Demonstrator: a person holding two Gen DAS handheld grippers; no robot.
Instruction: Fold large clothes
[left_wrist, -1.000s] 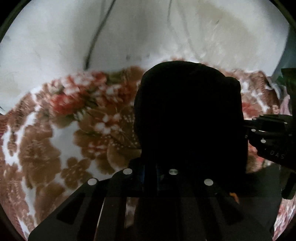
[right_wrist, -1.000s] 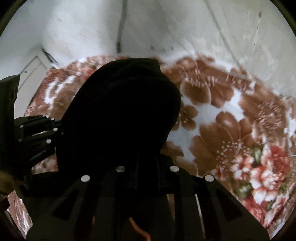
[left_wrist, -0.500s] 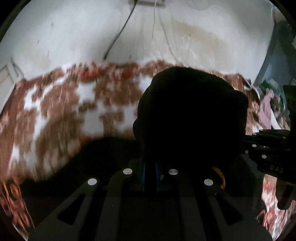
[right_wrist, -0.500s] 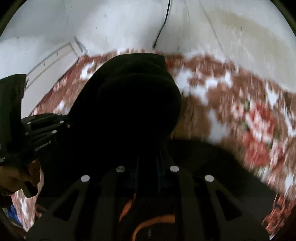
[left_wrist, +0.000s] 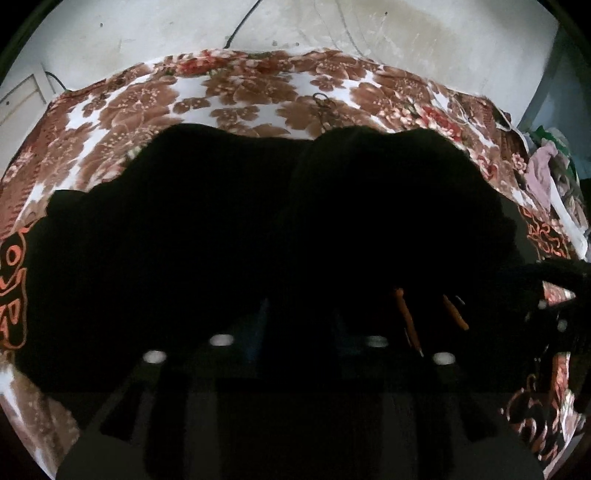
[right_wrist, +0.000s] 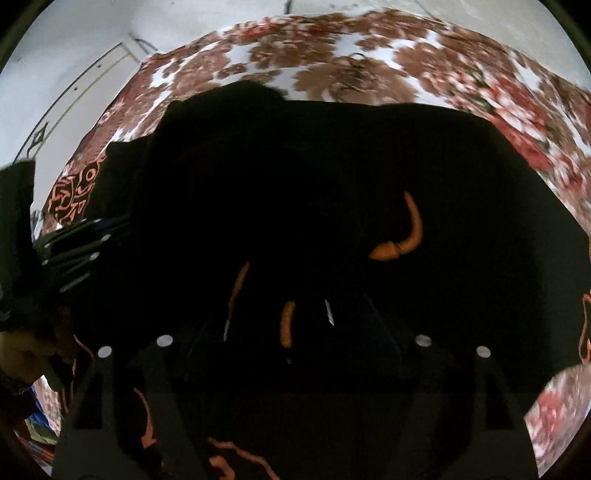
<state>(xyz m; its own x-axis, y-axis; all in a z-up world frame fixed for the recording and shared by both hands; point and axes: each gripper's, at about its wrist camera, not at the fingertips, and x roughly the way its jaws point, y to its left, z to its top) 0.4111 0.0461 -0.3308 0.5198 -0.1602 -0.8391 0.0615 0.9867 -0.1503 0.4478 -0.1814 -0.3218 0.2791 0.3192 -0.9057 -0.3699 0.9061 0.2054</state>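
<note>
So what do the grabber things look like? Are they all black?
Mostly, yes. Each gripper is matte black plastic with a wide flat base, slot-shaped cut-outs and a row of small round silver studs. The left gripper shows a hint of blue between its fingers. In the right wrist view, the right gripper looks the same, and the other one's side carries silver screws.

The black garment (left_wrist: 229, 221) carried orange markings: curling outlined shapes at its edges and thin orange strokes across its dark middle. Under it, the blanket (left_wrist: 258, 92) showed large brown flowers on a white ground, with smaller red and pink blooms and touches of green near its borders. The wall (left_wrist: 406, 33) behind was off-white with a yellowish stain and a dark cable (left_wrist: 240, 22) running down it, and a pile of clothes (left_wrist: 546, 173) at the side was pale pink, white and green.
</note>
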